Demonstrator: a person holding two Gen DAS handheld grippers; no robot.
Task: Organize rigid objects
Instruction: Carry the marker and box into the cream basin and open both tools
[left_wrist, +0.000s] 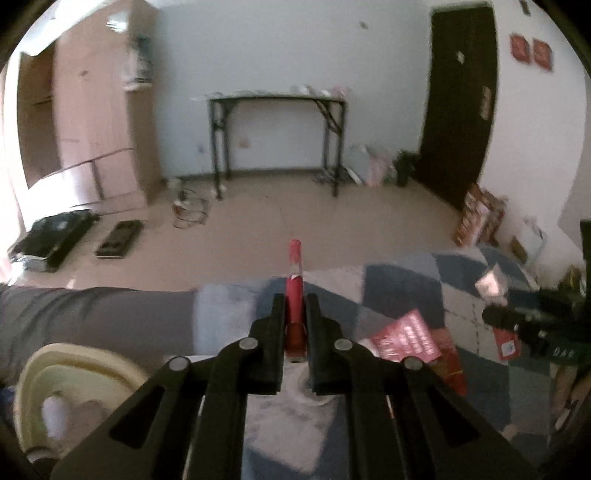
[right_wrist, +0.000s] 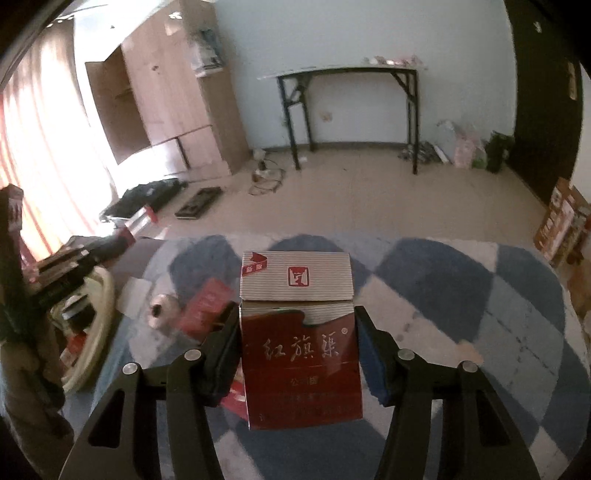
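My left gripper is shut on a slim red tube that sticks out forward past its fingertips, lifted above the blue-and-white checked cloth. My right gripper is shut on a red cigarette box with a silver striped flip lid standing open, held above the same cloth. In the left wrist view the right gripper shows dark at the far right with the box's pale lid. A flat red packet lies on the cloth below the tube.
A cream basket sits at the left of the cloth, also seen as the basket in the right wrist view. A small pale bottle and a red packet lie beside it. Beyond are bare floor, a black-legged table and a wooden wardrobe.
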